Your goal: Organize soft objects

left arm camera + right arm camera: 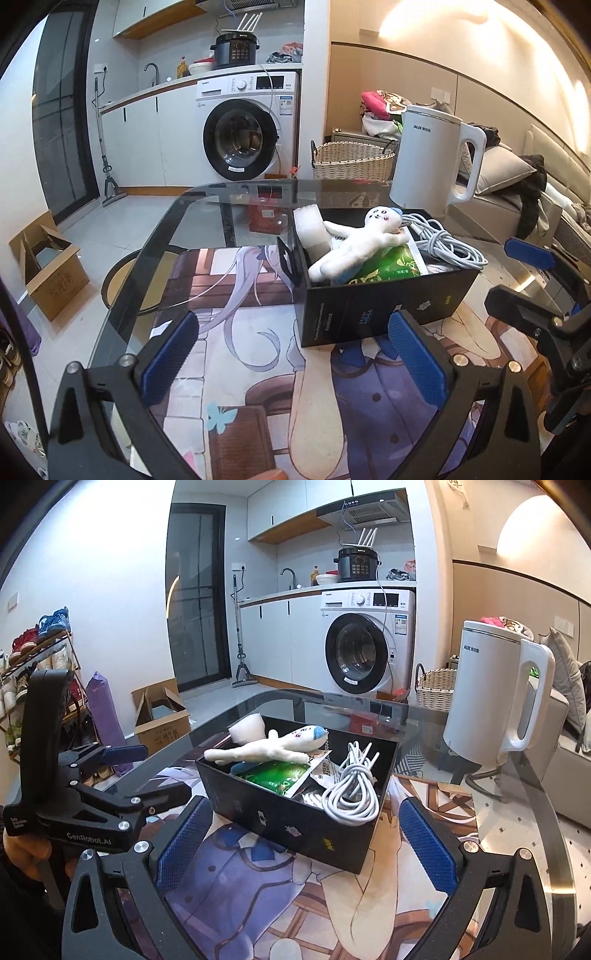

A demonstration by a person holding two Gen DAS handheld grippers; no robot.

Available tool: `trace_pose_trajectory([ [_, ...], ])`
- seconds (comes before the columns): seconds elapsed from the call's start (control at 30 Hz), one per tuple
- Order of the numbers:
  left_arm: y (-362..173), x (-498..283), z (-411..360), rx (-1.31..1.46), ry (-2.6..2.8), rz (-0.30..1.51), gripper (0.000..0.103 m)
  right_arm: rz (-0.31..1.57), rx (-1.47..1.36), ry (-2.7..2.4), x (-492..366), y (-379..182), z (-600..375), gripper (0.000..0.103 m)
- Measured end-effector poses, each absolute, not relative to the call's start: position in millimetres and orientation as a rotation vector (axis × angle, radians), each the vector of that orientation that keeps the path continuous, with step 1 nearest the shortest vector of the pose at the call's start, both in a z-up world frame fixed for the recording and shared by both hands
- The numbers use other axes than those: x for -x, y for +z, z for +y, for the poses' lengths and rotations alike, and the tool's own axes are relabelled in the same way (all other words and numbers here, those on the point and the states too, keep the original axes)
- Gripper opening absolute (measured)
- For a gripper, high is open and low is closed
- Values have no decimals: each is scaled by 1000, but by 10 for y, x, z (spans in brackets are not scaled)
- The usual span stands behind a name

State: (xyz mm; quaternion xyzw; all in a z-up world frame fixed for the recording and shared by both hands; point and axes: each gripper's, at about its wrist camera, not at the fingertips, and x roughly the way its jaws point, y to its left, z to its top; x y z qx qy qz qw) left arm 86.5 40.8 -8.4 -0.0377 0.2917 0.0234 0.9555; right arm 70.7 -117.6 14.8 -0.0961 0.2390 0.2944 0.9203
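A black box (373, 310) (295, 823) stands on a printed mat (258, 369) (295, 897). Inside it lie a white plush doll (354, 240) (266, 747), a white foam block (312, 227) (246, 728), a green packet (391, 267) (275, 777) and a coiled white cable (443, 243) (351, 794). My left gripper (295, 354) hovers open just in front of the box, nothing between its fingers. My right gripper (306, 842) is open too, its blue pads either side of the box's near corner. The other gripper shows at the edge of each view (535, 302) (92, 797).
A white kettle (436, 158) (495, 698) stands on the glass table (207, 206) (517, 812) behind the box. Beyond are a wicker basket (351, 160), a washing machine (247, 125) (365, 642), a cardboard box (48, 266) on the floor and a shoe rack (33, 664).
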Motion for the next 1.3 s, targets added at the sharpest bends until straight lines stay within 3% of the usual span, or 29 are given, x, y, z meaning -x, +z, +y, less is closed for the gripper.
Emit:
trace_pose_trajectory([
  [1.3, -155, -771, 384, 74, 73, 529, 103, 437, 166, 566, -563, 30, -1334, 103],
])
